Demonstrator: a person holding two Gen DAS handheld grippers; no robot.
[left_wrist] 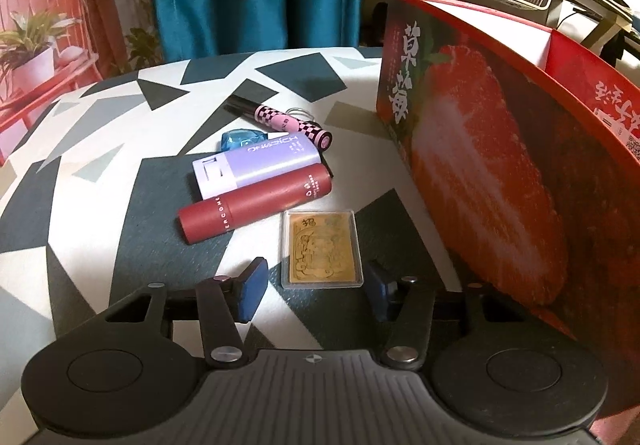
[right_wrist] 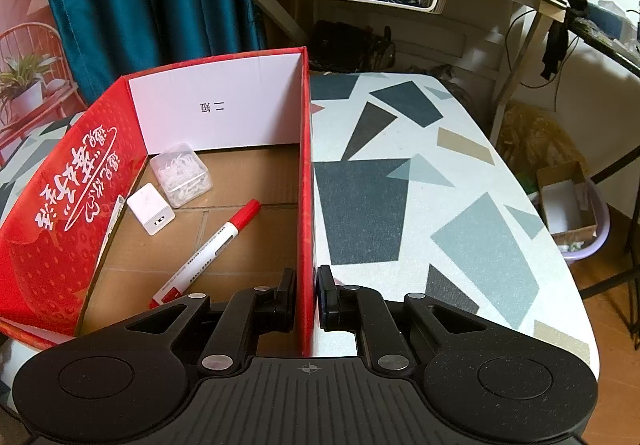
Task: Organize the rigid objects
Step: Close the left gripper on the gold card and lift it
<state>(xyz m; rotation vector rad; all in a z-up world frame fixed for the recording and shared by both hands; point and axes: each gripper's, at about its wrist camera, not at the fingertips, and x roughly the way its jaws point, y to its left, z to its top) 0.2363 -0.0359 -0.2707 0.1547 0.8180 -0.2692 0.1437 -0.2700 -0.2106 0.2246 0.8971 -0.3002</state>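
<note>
my left gripper (left_wrist: pixel 316 287) hangs spread over the gold card, my right gripper (right_wrist: pixel 307 299) pinches the box wall.

the cased gold card (left_wrist: pixel 321 249) lies flat on the patterned table (left_wrist: pixel 100 205), its near end between my blue pads, neither touching. at 11 o'clock of it lie a red tube (left_wrist: pixel 256 203), a lilac case (left_wrist: pixel 256 165) and a pink checked pen (left_wrist: pixel 294 125). the strawberry box (right_wrist: pixel 306 173) stands at 3 o'clock; inside it are a red-capped marker (right_wrist: pixel 208 249), a white charger (right_wrist: pixel 151 214) and a clear tub (right_wrist: pixel 182 174).
</note>
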